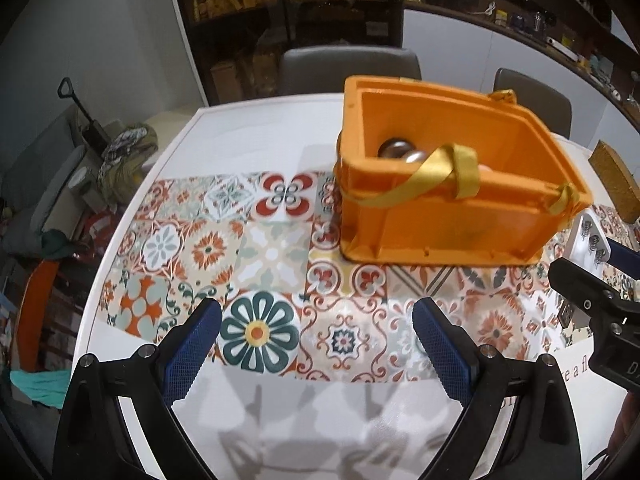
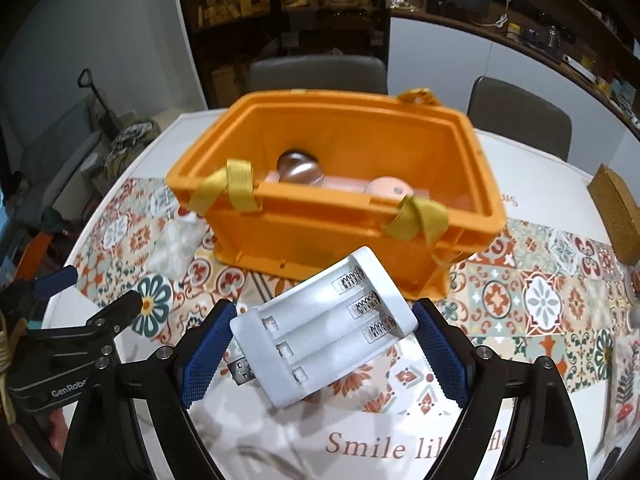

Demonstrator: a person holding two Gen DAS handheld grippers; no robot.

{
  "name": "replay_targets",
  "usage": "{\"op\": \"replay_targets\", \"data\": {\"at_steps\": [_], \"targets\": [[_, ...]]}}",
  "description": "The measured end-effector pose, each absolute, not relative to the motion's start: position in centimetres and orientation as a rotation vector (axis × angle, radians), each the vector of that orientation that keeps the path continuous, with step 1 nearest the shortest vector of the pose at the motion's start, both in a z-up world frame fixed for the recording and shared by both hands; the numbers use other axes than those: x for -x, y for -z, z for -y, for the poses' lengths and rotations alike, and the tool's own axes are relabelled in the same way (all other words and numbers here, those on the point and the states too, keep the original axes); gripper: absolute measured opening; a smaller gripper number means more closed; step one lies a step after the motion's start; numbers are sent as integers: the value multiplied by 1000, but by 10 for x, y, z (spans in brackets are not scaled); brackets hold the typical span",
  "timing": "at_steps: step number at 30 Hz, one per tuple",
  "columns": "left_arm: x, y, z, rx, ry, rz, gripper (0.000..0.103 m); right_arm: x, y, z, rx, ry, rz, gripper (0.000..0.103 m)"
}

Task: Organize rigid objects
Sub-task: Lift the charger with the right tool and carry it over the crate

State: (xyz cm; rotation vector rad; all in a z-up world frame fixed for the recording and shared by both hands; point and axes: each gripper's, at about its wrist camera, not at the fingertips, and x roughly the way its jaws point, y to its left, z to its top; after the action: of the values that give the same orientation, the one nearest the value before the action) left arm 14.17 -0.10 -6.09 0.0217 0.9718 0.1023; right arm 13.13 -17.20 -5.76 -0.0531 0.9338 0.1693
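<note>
A white battery charger (image 2: pixel 320 332) with three empty slots and a USB plug hangs tilted above the tablecloth, with my right gripper (image 2: pixel 325 308) shut on its two ends. Just beyond it stands an orange plastic crate (image 2: pixel 320 236) with yellow straps, holding shiny metal round pieces (image 2: pixel 298 168) and a pale pink disc (image 2: pixel 390 190). My left gripper (image 1: pixel 316 312) is open over the patterned cloth with nothing between its blue pads, short of and left of the crate (image 1: pixel 432 224). The charger (image 1: pixel 592 240) shows at the right edge of the left wrist view.
The round table (image 1: pixel 248 120) wears a tile-patterned cloth with a white border. A brown cork-like block (image 2: pixel 612 216) lies at the right. Two grey chairs (image 2: pixel 320 72) stand behind the table. Bags and clutter sit on the floor beyond the left edge.
</note>
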Motion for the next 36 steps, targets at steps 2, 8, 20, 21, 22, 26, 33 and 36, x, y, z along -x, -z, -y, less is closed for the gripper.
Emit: {"op": "replay_targets", "data": {"at_steps": [2, 8, 20, 21, 22, 26, 33, 36], "targets": [[-144, 55, 1, -20, -104, -953, 98, -132, 52, 173, 47, -159, -921, 89], [-153, 34, 3, -21, -99, -902, 98, -136, 35, 179, 30, -126, -874, 89], [-174, 7, 11, -26, -24, -852, 98, -150, 11, 186, -6, -85, -820, 89], [-177, 5, 11, -29, -20, -847, 98, -152, 10, 186, -8, -82, -819, 89], [-180, 4, 12, -35, -18, -847, 98, -154, 9, 187, -10, -79, -816, 89], [-190, -1, 12, -26, -8, -847, 98, -162, 5, 186, -12, -73, -807, 89], [-207, -9, 13, -34, -15, -829, 98, -178, 2, 187, -18, -68, -797, 89], [-213, -10, 13, -44, -24, -826, 98, -186, 2, 187, -15, -60, -795, 89]]}}
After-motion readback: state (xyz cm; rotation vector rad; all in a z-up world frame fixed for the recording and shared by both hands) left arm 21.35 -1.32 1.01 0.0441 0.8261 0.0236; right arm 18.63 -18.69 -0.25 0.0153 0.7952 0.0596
